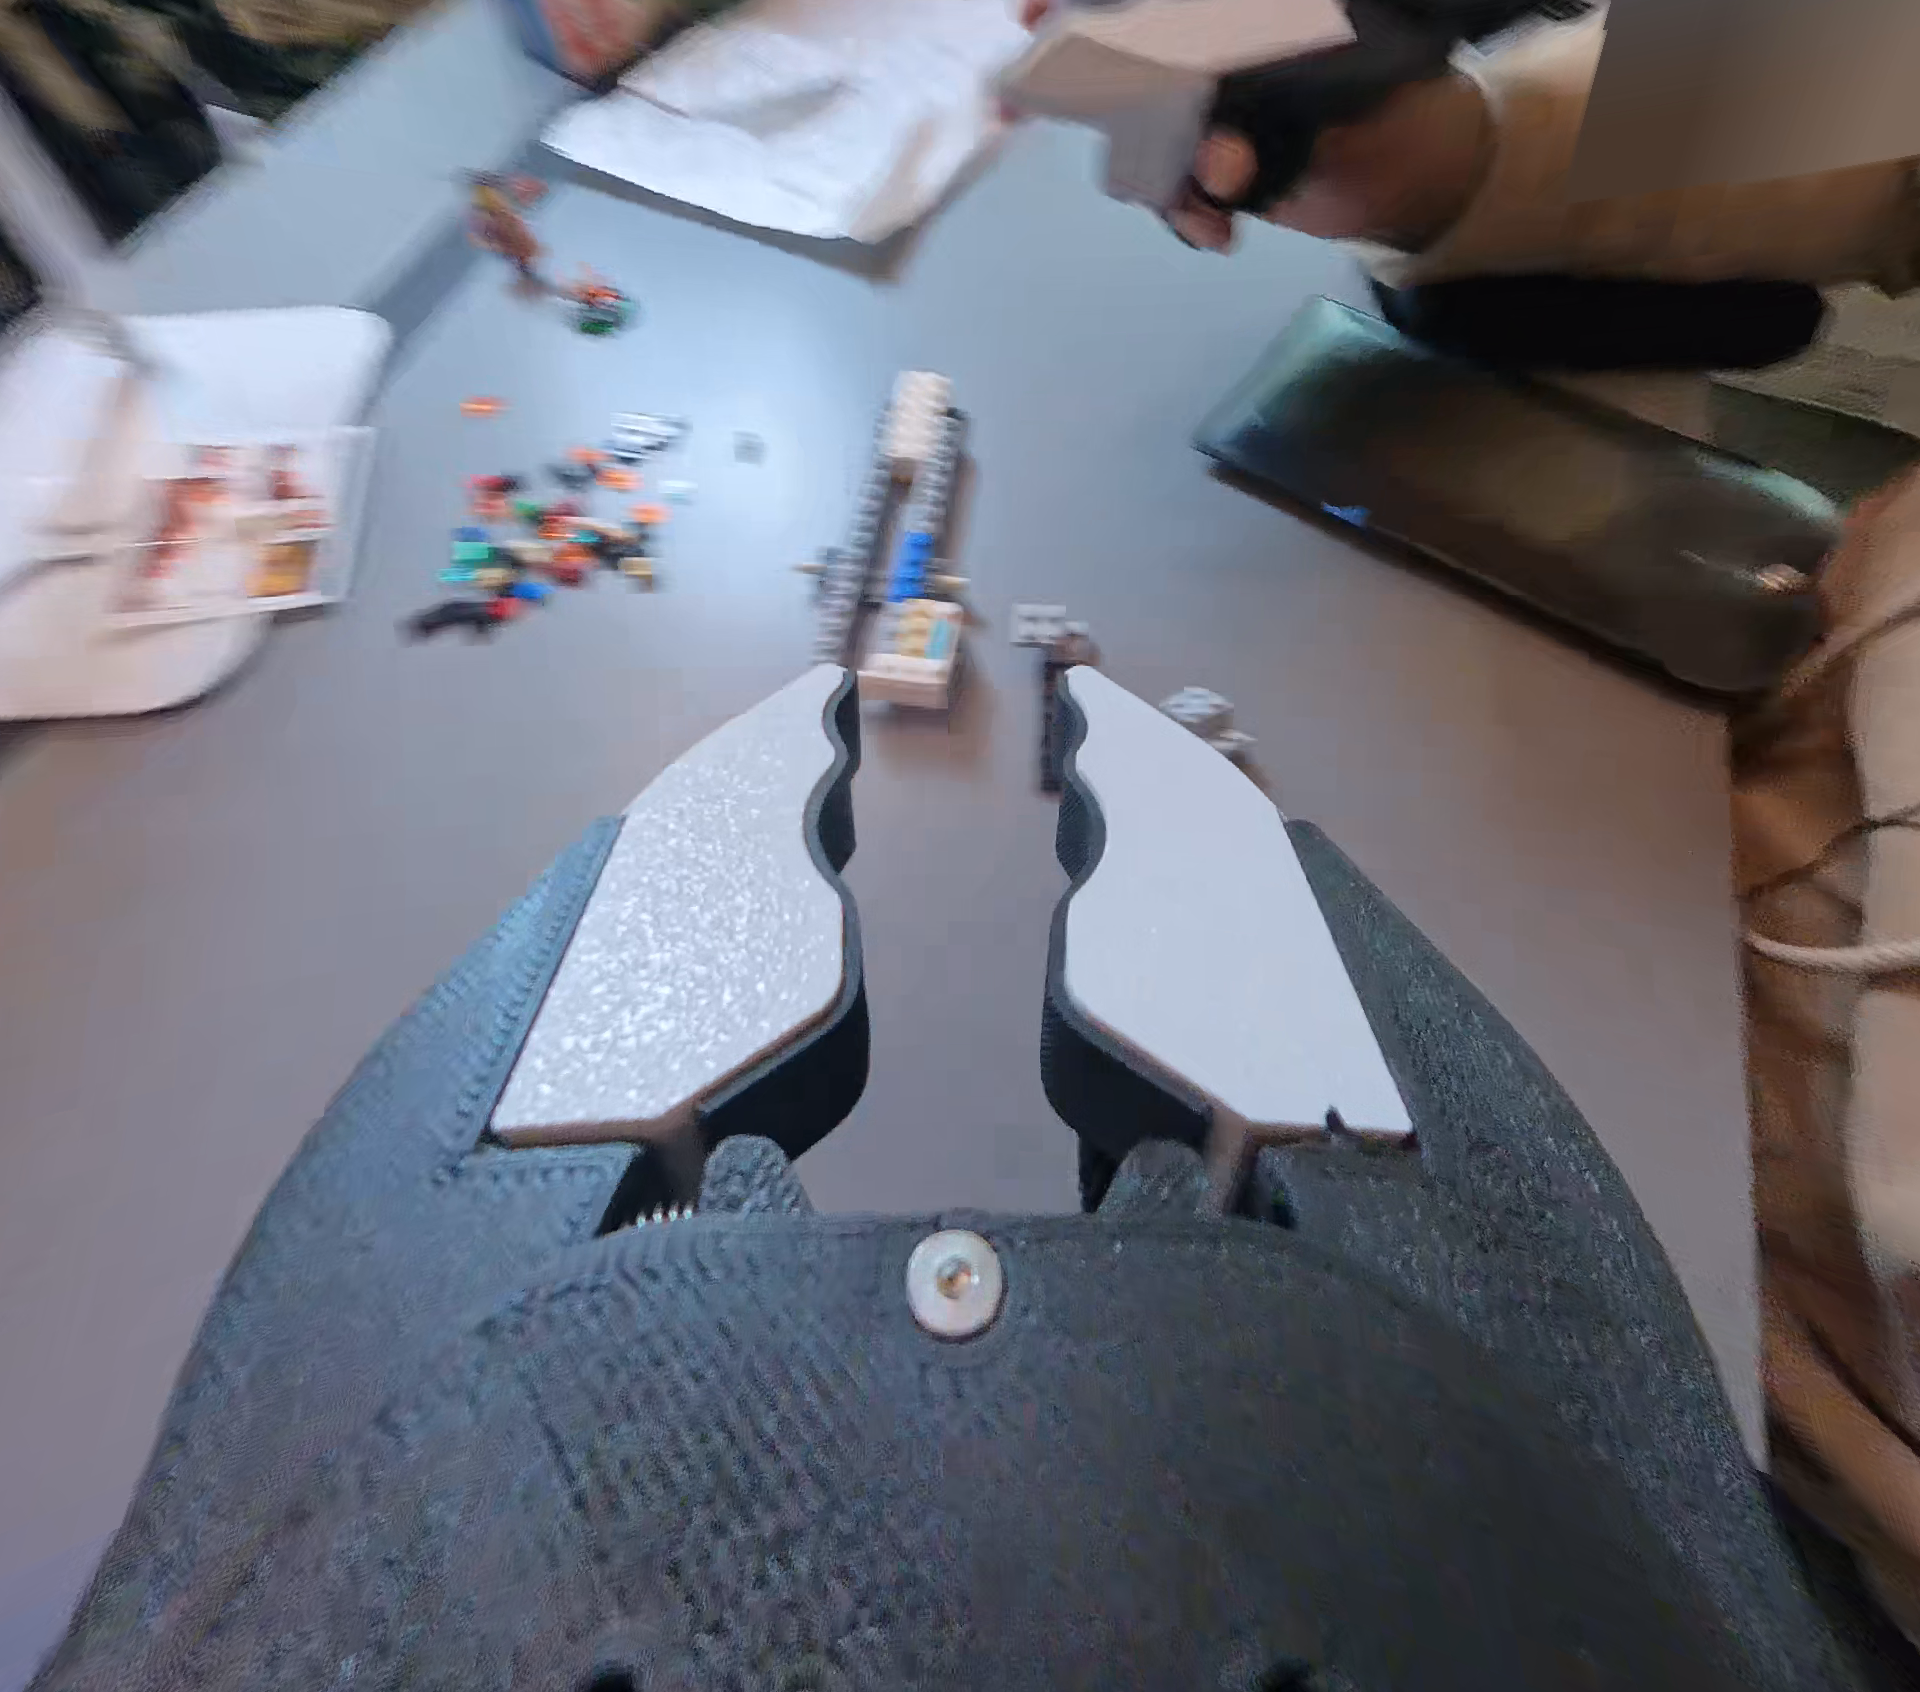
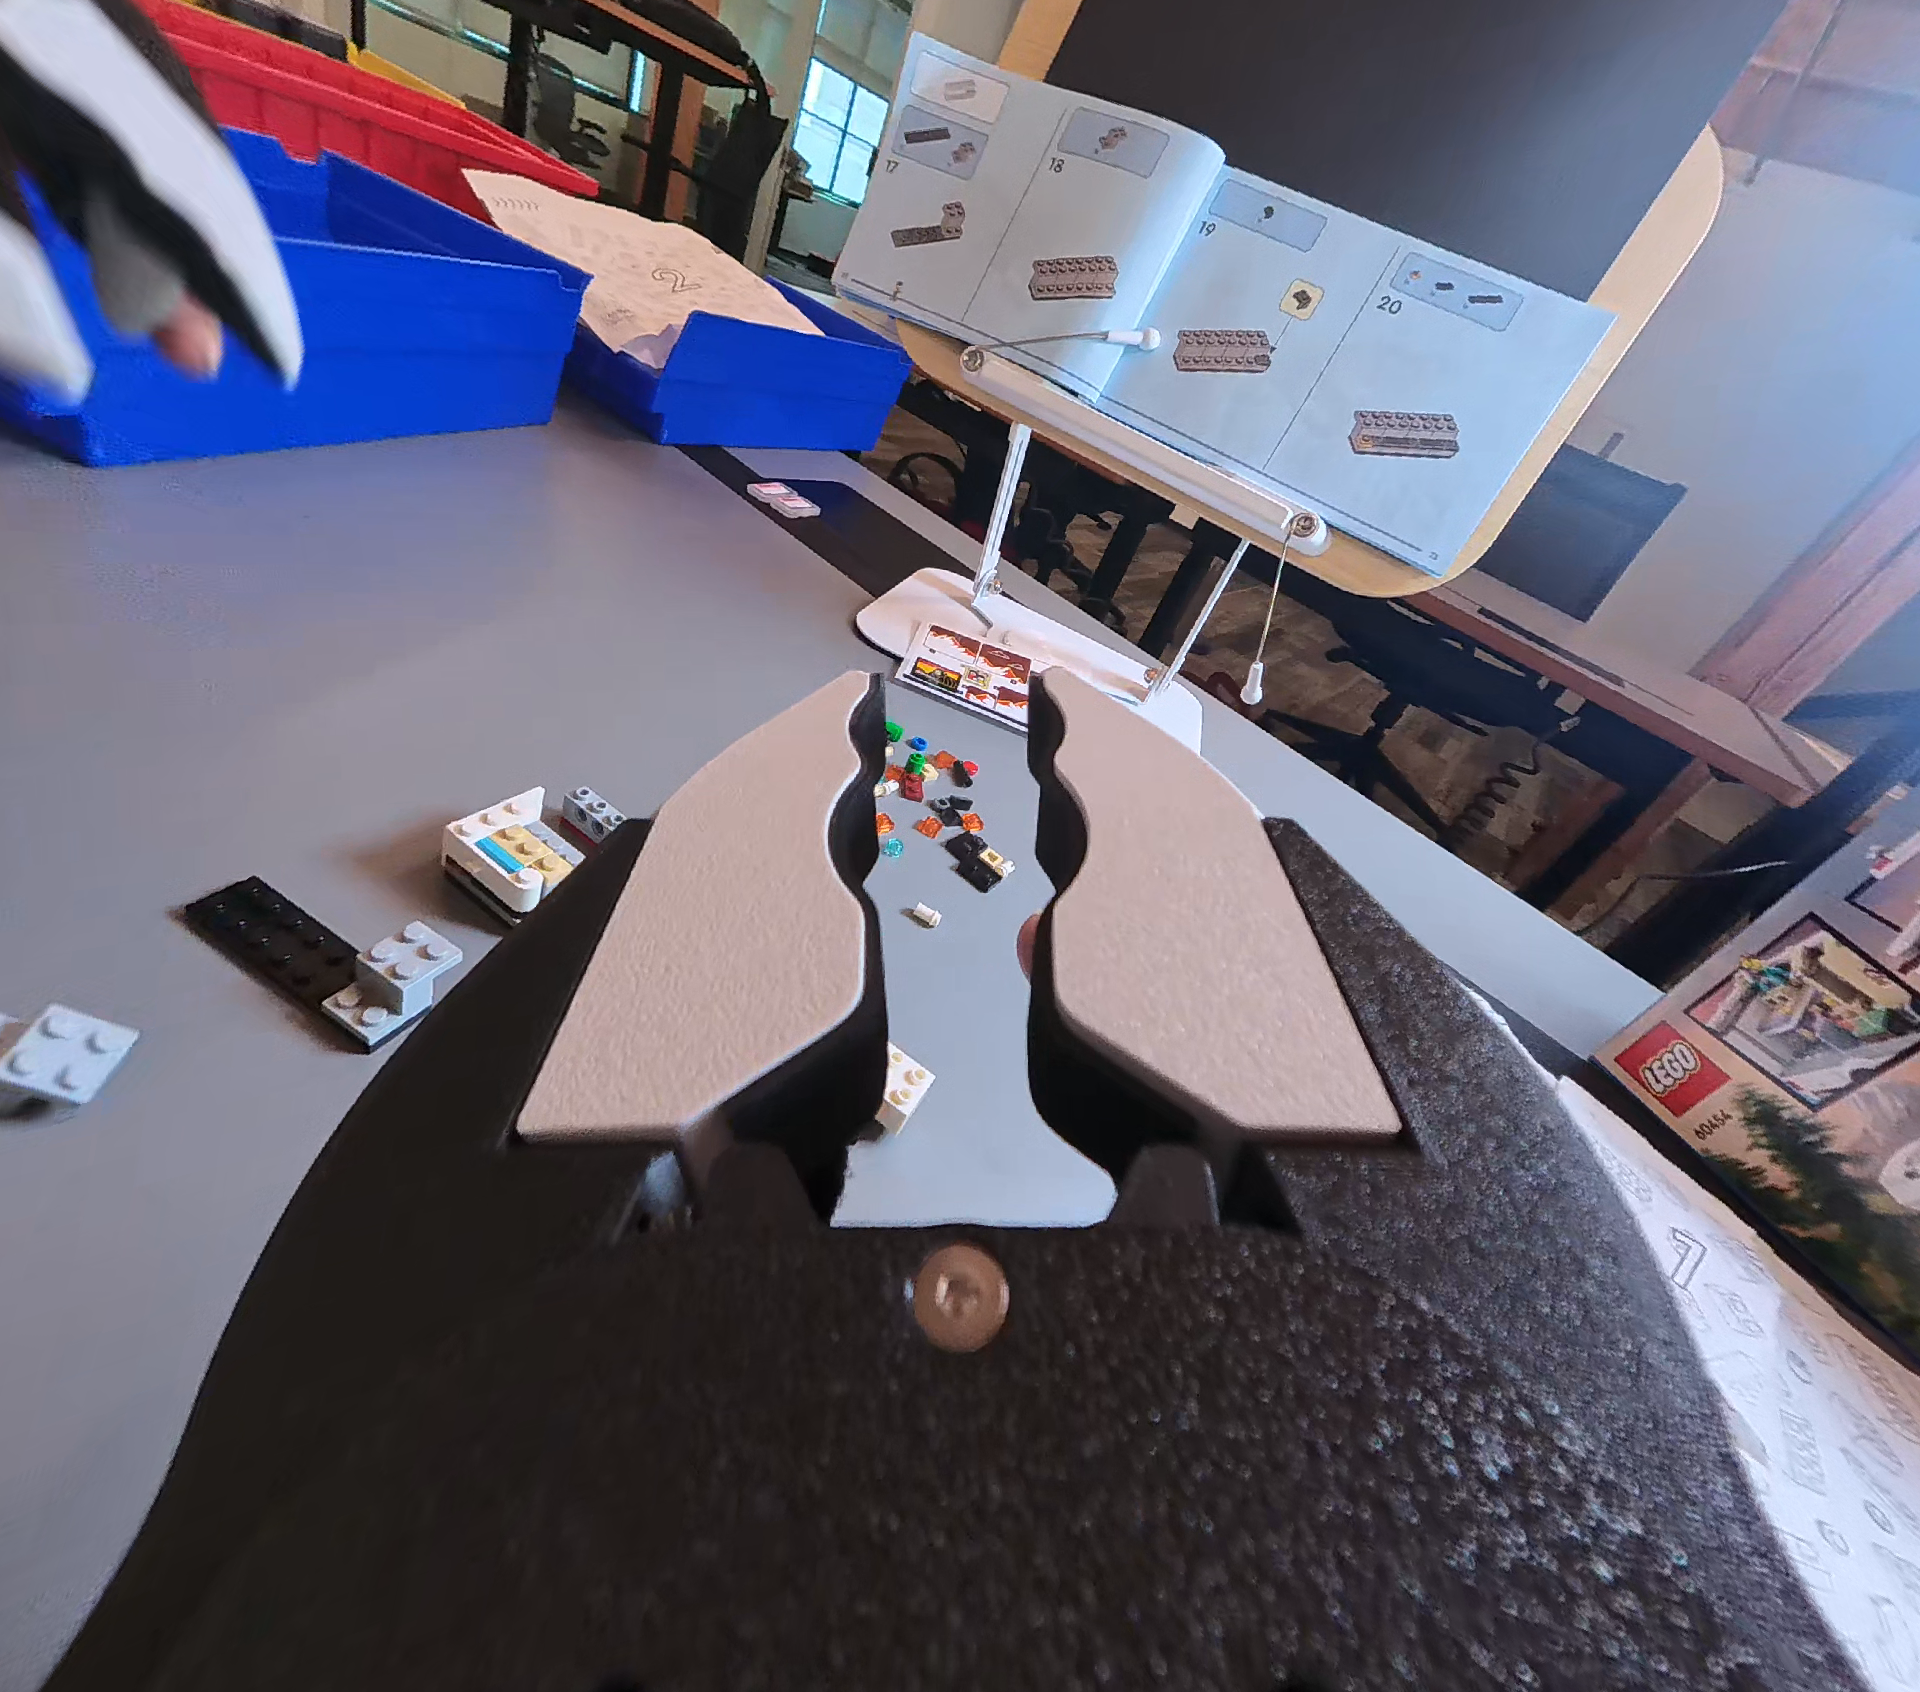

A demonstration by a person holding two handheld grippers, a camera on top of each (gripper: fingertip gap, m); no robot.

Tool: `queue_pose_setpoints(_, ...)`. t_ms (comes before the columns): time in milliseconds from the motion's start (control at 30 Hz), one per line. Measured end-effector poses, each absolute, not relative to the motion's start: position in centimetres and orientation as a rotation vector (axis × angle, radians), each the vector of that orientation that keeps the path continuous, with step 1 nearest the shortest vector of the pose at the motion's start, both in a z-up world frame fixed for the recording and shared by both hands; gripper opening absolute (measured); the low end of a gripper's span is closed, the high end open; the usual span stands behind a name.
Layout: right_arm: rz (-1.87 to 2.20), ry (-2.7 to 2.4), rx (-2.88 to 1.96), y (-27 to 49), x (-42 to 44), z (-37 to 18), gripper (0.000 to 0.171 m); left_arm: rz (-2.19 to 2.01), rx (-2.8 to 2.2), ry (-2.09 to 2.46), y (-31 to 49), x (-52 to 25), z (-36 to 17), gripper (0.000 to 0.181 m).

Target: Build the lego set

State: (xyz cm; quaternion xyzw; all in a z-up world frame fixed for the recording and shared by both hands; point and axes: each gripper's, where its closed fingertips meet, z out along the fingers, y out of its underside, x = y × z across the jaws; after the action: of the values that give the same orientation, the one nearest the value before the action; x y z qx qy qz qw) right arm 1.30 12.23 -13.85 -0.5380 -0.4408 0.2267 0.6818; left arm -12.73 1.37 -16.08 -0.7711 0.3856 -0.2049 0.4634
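On the grey surface, from left: a black plate with a grey brick on its near end, then a white, tan and blue partial build, then a scatter of small coloured pieces ahead of the right gripper, fingers apart, holding nothing. Behind, an open instruction booklet on a white stand. Left gripper likewise parted and empty, hovering near the build.
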Motion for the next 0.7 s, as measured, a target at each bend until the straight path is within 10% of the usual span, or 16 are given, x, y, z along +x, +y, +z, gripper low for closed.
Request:
queue_pose_setpoints(167,0.507,-0.997,-1.213,12.3,1.2,-14.0,0.026,-0.039,-1.925,0.495,2.9,-29.9,-9.2,0.027)
queue_pose_setpoints(333,0.526,-1.017,-1.228,12.1,0.8,-14.6,0.025,0.283,-2.401,0.322,0.2,-44.4,-17.3,0.033)
queue_pose_setpoints(700,0.52,-1.093,-1.218,11.1,-0.8,-16.1,0.024,0.269,-2.632,0.443,0.0,-47.5,-25.0,0.032)
